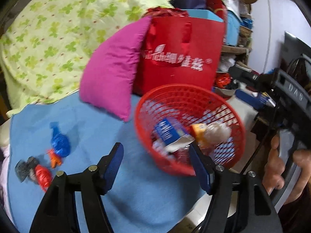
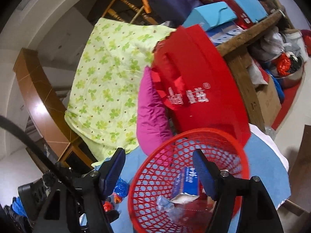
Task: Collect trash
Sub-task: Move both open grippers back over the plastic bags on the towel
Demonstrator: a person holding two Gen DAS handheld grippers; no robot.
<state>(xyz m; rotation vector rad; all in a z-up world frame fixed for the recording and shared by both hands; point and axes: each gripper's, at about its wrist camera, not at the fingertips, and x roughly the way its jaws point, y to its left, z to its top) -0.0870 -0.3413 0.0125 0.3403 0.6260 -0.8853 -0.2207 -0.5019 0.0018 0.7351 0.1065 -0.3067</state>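
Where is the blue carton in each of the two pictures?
Left wrist: the blue carton lies in the red basket, right of centre, just beyond the left tongs' right finger.
Right wrist: the carton is low and centre-right, inside the same basket, between the right tongs' fingers.
Shared landmark: the red bag behind the basket.

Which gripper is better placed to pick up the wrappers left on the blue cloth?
Left. The left gripper is open, with the wrappers just beside it; the right gripper hangs open over the basket.
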